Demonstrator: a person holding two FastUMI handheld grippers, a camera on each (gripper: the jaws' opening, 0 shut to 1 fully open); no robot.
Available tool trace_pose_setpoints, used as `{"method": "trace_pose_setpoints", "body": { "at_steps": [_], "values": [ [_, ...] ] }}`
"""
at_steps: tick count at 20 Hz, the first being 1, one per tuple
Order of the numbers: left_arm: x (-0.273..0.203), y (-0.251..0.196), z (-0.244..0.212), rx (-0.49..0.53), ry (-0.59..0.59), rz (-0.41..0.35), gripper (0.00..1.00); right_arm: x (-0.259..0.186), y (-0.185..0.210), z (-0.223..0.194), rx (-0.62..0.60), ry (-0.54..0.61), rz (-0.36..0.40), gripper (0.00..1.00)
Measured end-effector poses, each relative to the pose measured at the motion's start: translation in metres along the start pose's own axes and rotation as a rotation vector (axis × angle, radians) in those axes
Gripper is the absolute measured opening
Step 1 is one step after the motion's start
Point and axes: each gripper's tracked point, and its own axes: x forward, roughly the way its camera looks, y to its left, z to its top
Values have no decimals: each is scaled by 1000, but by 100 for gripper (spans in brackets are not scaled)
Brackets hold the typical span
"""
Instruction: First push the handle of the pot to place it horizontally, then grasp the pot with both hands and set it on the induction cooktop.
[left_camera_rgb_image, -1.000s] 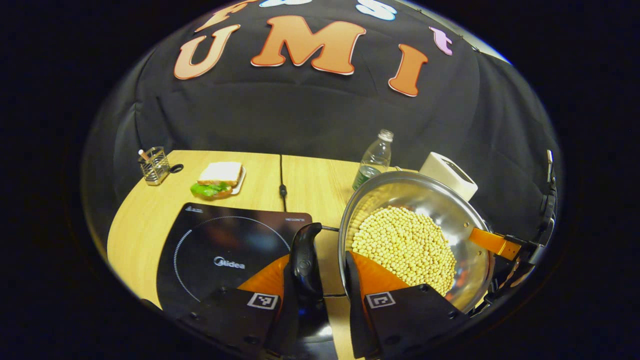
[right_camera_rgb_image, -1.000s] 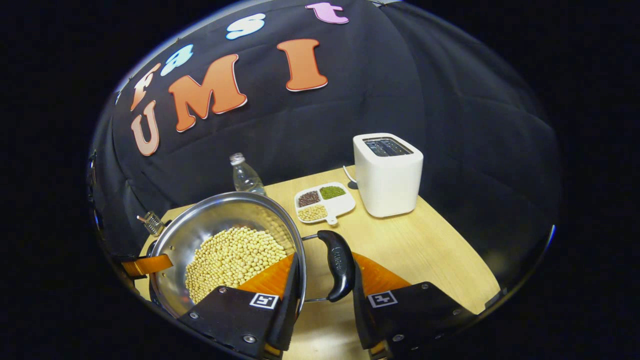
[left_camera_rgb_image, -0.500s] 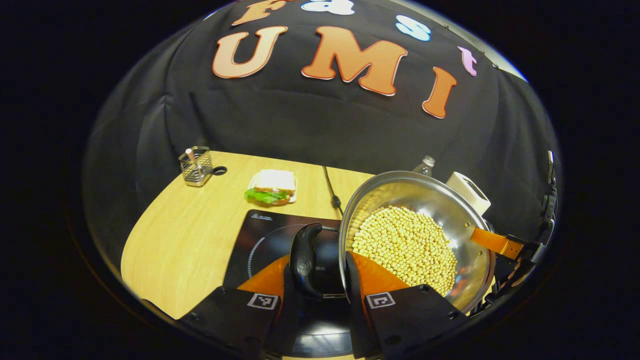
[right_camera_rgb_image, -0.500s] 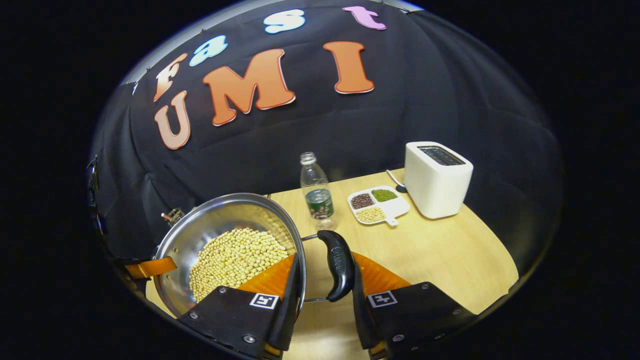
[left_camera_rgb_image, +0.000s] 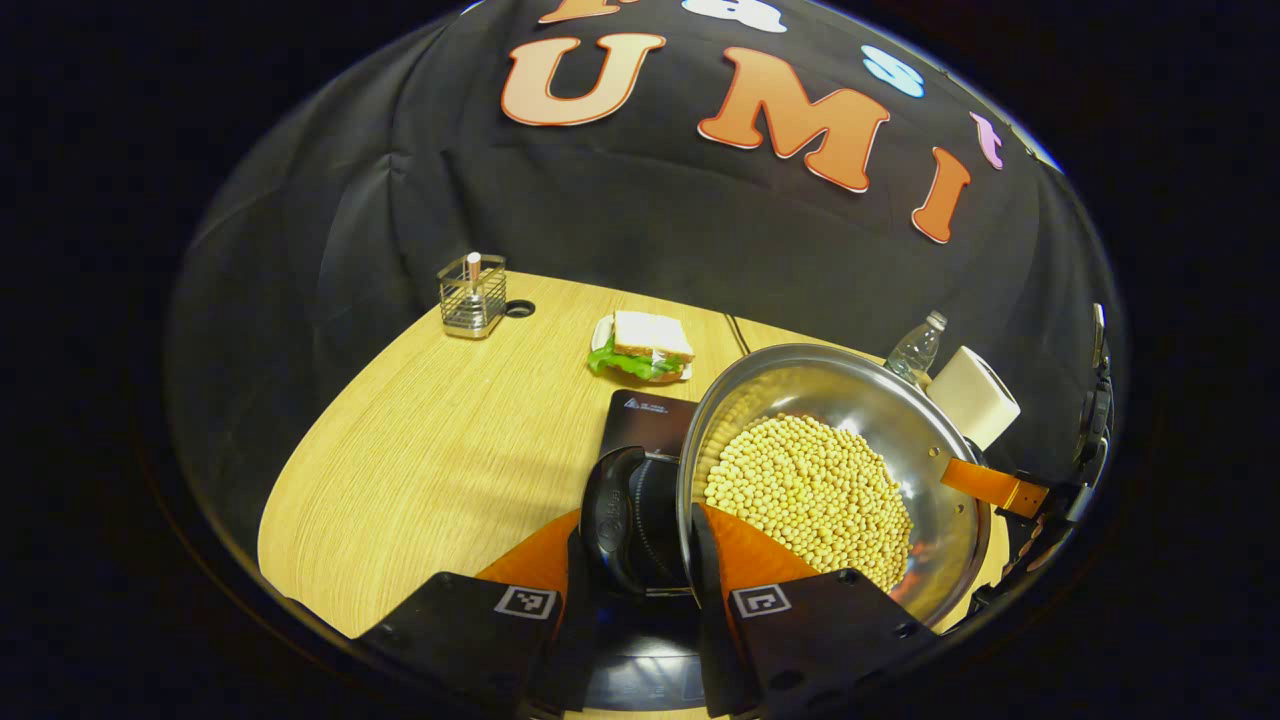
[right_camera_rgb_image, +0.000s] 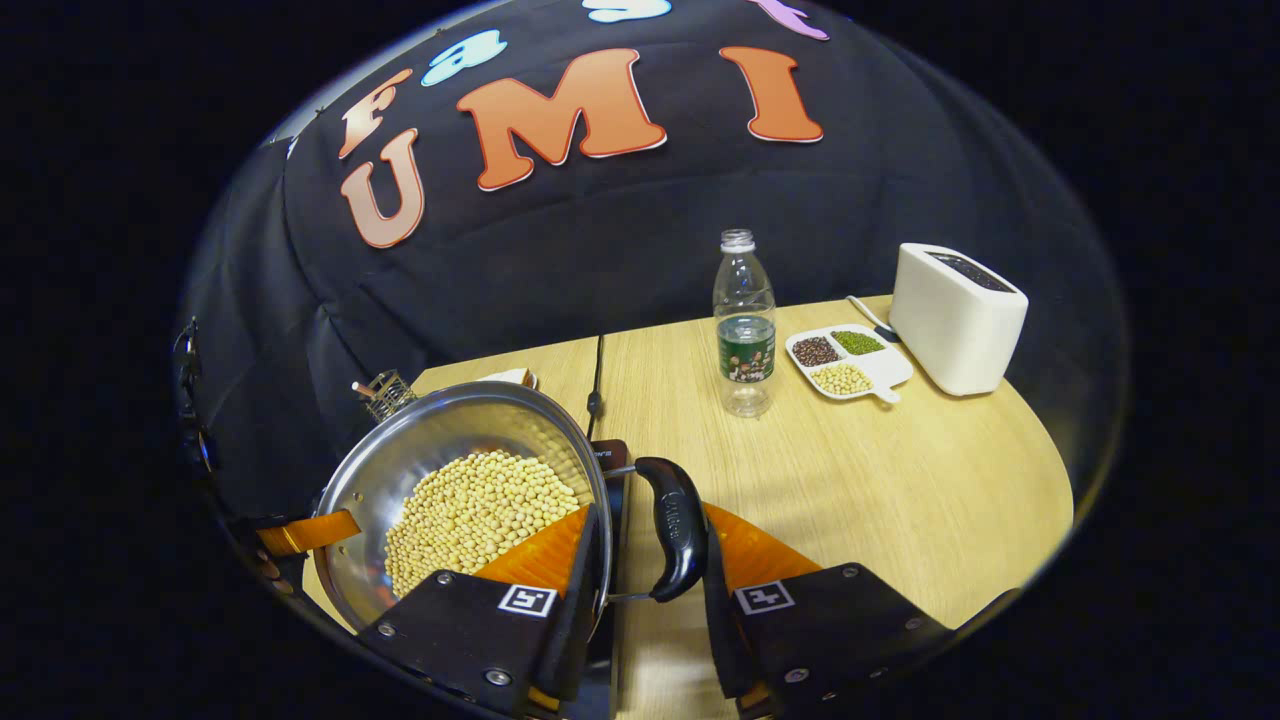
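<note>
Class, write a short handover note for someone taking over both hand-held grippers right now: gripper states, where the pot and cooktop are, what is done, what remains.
Left hand-held gripper: shut on the pot's left handle.
Right hand-held gripper: shut on the pot's right handle.
Pot, full of soybeans, is held by both handles above the induction cooktop, whose corner shows under it.
Done: handles turned out to the sides, pot gripped on both sides and brought over the cooktop.
Left: lower it level onto the cooktop, then open both grippers. Keep it flat so no beans spill.
</note>
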Motion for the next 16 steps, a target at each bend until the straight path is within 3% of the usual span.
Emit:
{"method": "trace_pose_setpoints", "body": {
  "at_steps": [1, 5, 6, 7, 9, 12, 16],
  "values": [
    [2, 6, -2, -2, 6, 3, 52, 3, 4, -3, -5, 9, 1, 51],
    [8, 21, -11, -3, 34, 16, 50, 12, 12, -15, -6, 53, 3, 51],
    [11, 23, -12, -3, 40, 19, 54, 14, 14, -16, -2, 58, 5, 51],
    [8, 22, -15, -3, 52, 19, 50, 14, 16, -17, 0, 62, 2, 51],
    [9, 23, -12, 1, 39, 18, 55, 14, 15, -18, 2, 64, -2, 47],
    [5, 22, -10, 14, 31, 22, 60, 15, 11, -21, -19, 68, -19, 56],
    [-13, 26, 22, 62, -90, 61, 72, -7, 2, 32, -87, -109, -61, 67]
  ]
}}
